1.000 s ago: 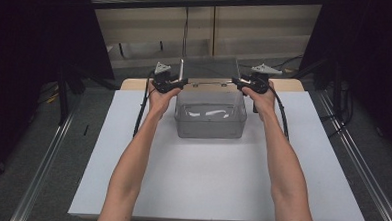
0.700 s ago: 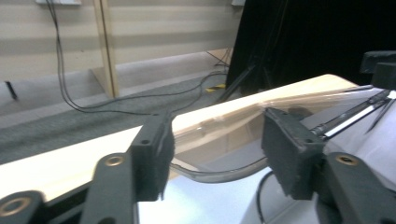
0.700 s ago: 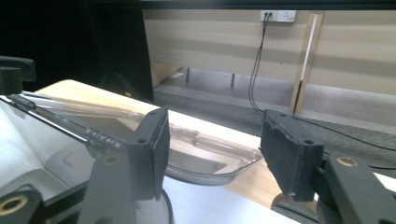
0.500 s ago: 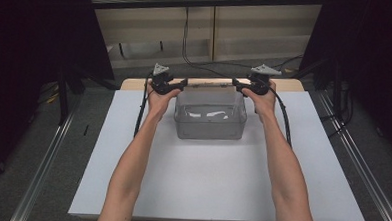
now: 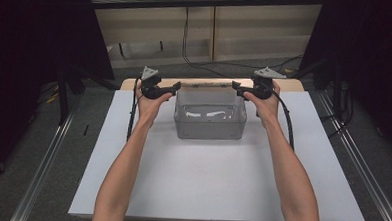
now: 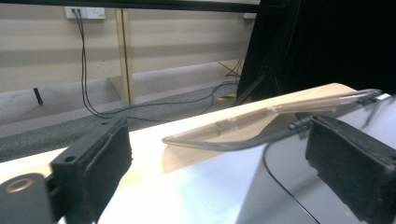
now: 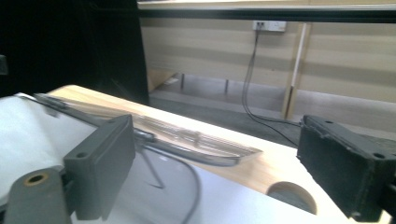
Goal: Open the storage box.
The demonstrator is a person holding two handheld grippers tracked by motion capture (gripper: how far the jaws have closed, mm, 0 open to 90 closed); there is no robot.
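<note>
1. Clear plastic box (image 5: 210,118) sits on the white sheet (image 5: 216,181) at the far middle of the counter (image 5: 205,84), upright, lid (image 5: 205,87) lying on top.
2. Something pale lies inside the box, too blurred to name.
3. In the left claw view the lid's (image 6: 261,119) near corner shows as a thin clear edge, raised off the wooden strip behind it, lying in the gap between the two pads but touching neither.
4. In the right claw view the lid's (image 7: 187,140) other corner reads the same: thin clear rim between the pads, clear of both.
5. Left claw (image 5: 175,87) held level at the box's left top edge, jaws wide apart, have just been opening, nothing gripped.
6. Right claw (image 5: 235,88) level at the box's right top edge, jaws wide apart, have just been opening, nothing gripped.
7. Both forearms come in from the near side, one on each side of the box.
8. Black cables trail from each claw down over the sheet.
9. Beyond the counter: grey floor, wood-panel wall (image 6: 187,37), wall socket (image 7: 271,25) with cables hanging.
</note>
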